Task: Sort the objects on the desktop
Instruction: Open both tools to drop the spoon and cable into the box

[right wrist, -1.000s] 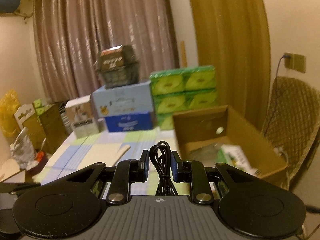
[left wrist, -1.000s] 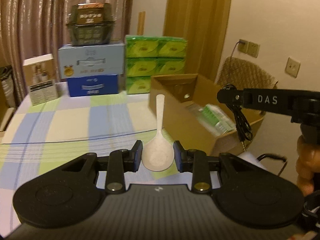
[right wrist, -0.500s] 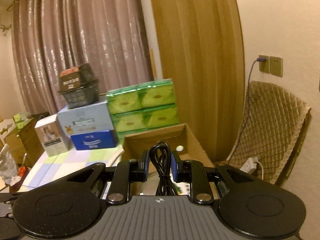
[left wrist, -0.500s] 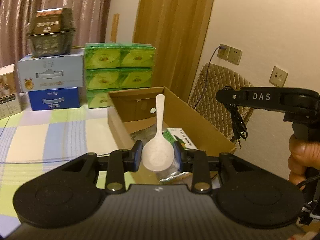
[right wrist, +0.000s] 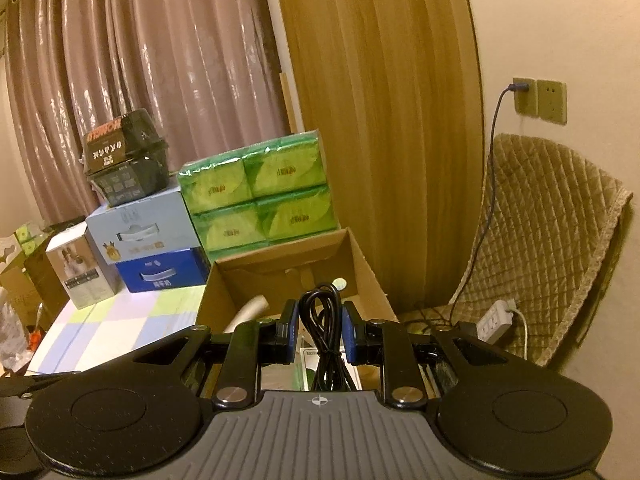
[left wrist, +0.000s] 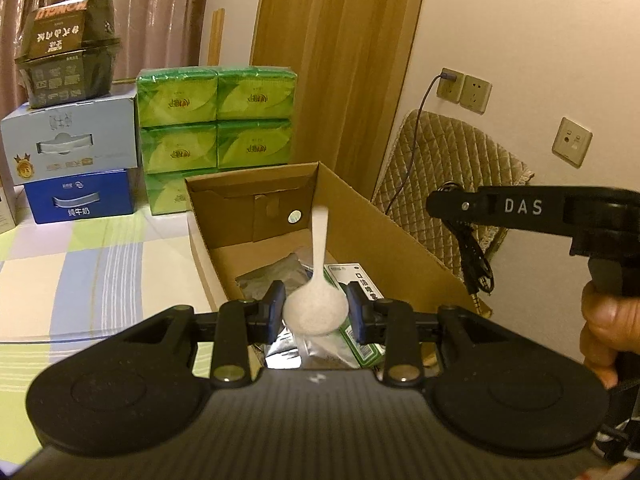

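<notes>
Now my left gripper (left wrist: pixel 316 312) pinches one white spoon (left wrist: pixel 316 304) by the sides of its bowl, with the handle standing up and away from me, above the open cardboard box (left wrist: pixel 400 248). My right gripper (right wrist: pixel 319 332) is pressed together on one coiled black cable (right wrist: pixel 320 320); in the left wrist view the cable hangs down from the fingers beside the right wall of the box, with its plug at the bottom. The box stands at the right edge of the table (left wrist: pixel 100 264), in front of the stacked cartons.

I think the risks are these. The spoon is held only at two points on a round, smooth bowl, so it can turn or slip if I tilt the hand. The cable hangs outside or just over the right wall, I cannot tell which; if I release it there, it can fall to the floor beside the chair (left wrist: pixel 452 168). Its loose loop could also catch on the cardboard rim.

The count: one spoon, one cable, one open box. Inside the box I see one green and white packet (left wrist: pixel 356 276) and at least one silver foil pouch (left wrist: pixel 288 340); more may be hidden under my fingers. At the far edge of the table there is one block of green tissue packs (left wrist: pixel 216 120), of which six fronts show, two milk cartons, and one dark package on top.
</notes>
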`<action>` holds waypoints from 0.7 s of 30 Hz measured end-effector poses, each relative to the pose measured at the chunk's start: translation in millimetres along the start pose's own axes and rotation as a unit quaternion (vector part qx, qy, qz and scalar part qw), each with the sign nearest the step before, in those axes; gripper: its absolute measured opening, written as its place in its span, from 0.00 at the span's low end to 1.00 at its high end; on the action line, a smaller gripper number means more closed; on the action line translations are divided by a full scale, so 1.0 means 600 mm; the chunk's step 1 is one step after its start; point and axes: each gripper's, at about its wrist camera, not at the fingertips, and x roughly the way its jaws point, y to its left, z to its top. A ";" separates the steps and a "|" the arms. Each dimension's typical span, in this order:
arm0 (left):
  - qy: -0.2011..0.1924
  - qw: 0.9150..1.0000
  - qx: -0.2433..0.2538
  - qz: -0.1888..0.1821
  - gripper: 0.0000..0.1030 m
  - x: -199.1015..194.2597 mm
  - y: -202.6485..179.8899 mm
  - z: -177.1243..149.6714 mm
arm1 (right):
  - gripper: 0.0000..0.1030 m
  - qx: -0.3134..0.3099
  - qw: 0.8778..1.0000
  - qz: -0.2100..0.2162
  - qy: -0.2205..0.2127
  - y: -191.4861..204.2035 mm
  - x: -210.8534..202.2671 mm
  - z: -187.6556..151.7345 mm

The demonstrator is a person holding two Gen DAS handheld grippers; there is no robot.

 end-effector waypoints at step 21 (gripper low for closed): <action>-0.006 0.998 -0.040 0.046 0.39 -0.001 0.077 -0.001 | 0.18 0.018 0.999 0.028 0.031 -0.008 0.047 -0.011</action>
